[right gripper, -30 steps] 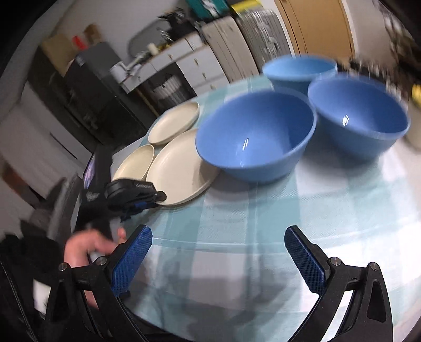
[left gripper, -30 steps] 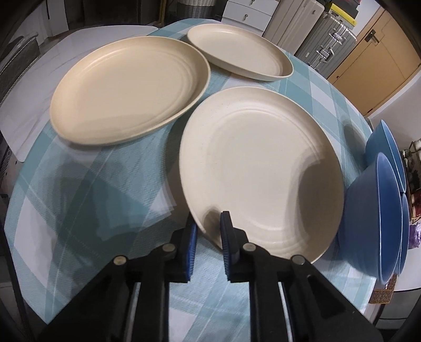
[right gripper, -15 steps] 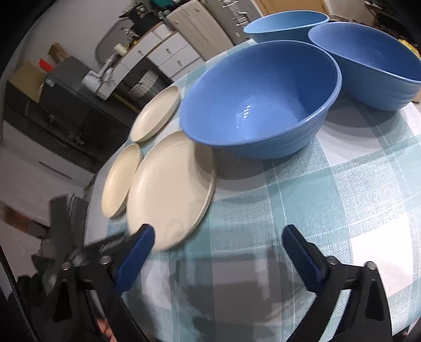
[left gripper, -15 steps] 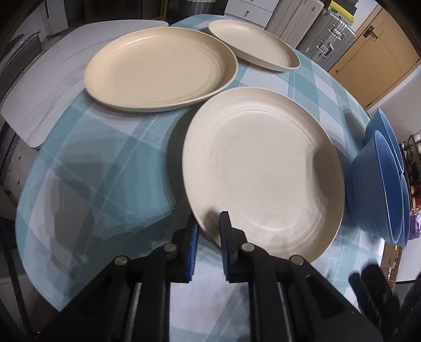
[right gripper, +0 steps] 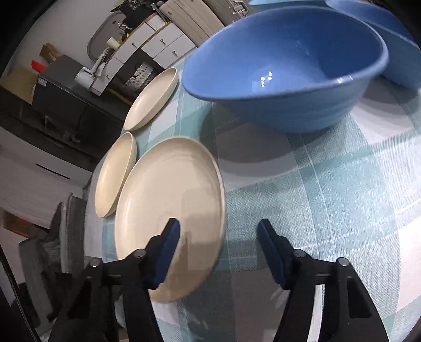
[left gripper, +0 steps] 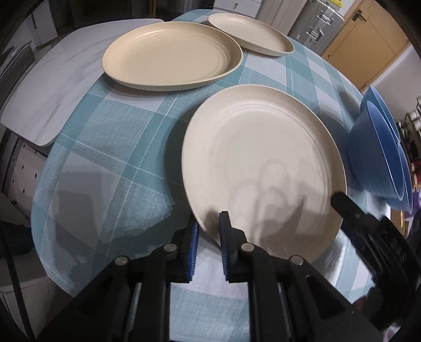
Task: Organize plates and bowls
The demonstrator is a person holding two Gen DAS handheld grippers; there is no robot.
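Note:
My left gripper (left gripper: pixel 208 236) is shut on the near rim of a cream plate (left gripper: pixel 263 157) and holds it lifted and tilted over the checked tablecloth (left gripper: pixel 110 147). The same plate (right gripper: pixel 171 200) shows in the right wrist view. My right gripper (right gripper: pixel 218 244) is open, its jaws straddling the plate's right rim; one of its fingers (left gripper: pixel 350 213) shows in the left view. Two more cream plates (left gripper: pixel 171 55) (left gripper: pixel 250 34) lie farther back. Blue bowls (left gripper: pixel 379 155) stand at the right; the nearest (right gripper: pixel 286 60) is just beyond my right gripper.
A bare white tabletop (left gripper: pixel 52 84) lies left of the cloth. Suitcases (left gripper: pixel 323 18) and a wooden door (left gripper: pixel 368 34) stand behind the table. White drawers (right gripper: pixel 155 44) and a dark cabinet (right gripper: pixel 65 86) are at the back left.
My left gripper has lifted the plate and drawn it back from the other plates. My right gripper has moved left and forward to the plate's rim, narrowing its jaws.

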